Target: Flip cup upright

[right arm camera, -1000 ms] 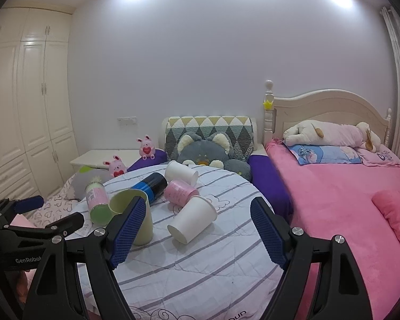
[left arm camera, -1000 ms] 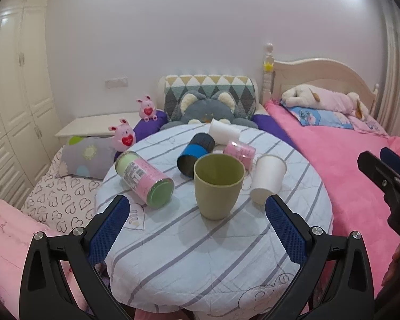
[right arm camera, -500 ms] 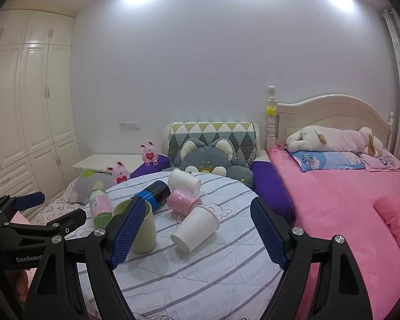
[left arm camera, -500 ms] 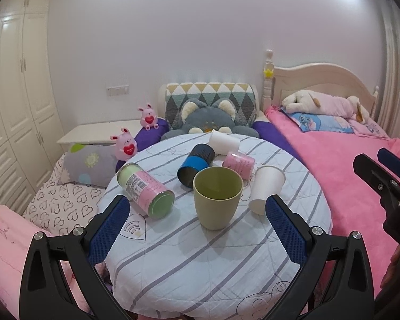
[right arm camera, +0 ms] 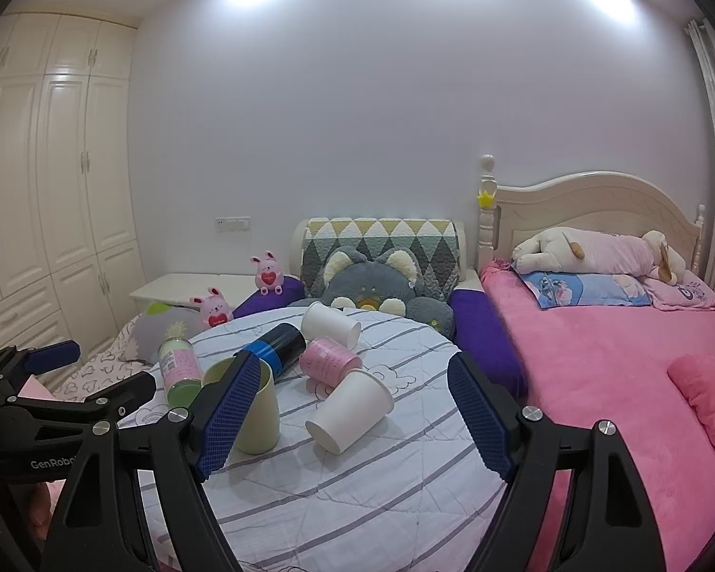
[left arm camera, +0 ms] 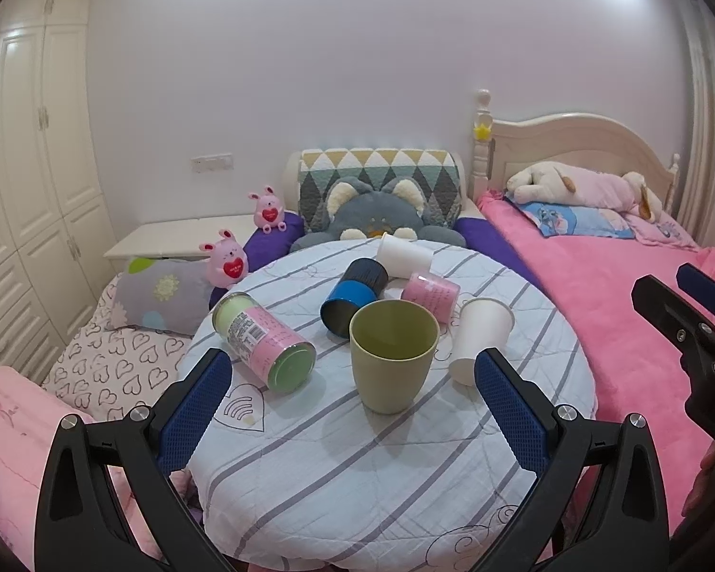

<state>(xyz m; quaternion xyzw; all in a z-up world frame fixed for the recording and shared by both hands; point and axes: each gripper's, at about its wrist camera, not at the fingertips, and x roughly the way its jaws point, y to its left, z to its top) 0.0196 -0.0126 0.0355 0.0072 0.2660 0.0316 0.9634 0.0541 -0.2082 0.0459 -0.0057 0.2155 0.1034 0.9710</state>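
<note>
A green cup (left arm camera: 392, 355) stands upright near the middle of the round striped table (left arm camera: 357, 467); it also shows in the right wrist view (right arm camera: 262, 410). Several cups lie on their sides around it: a white paper cup (left arm camera: 480, 339) (right arm camera: 350, 410), a pink cup (left arm camera: 430, 290) (right arm camera: 330, 361), a blue-and-black cup (left arm camera: 352, 296) (right arm camera: 276, 349), a far white cup (left arm camera: 403, 252) (right arm camera: 331, 323) and a pink-and-green can (left arm camera: 264, 341) (right arm camera: 180, 368). My left gripper (left arm camera: 357, 410) is open and empty in front of the green cup. My right gripper (right arm camera: 352, 422) is open and empty, near the white paper cup.
A pink bed (left arm camera: 619, 295) lies to the right of the table. A grey cat cushion (left arm camera: 376, 214) and pink plush toys (left arm camera: 226, 257) sit behind it. A heart-print mattress (left arm camera: 114, 362) lies to the left, beside white wardrobes (left arm camera: 28, 167).
Both grippers have pulled back and up a little from the table, still open. The cups have not moved.
</note>
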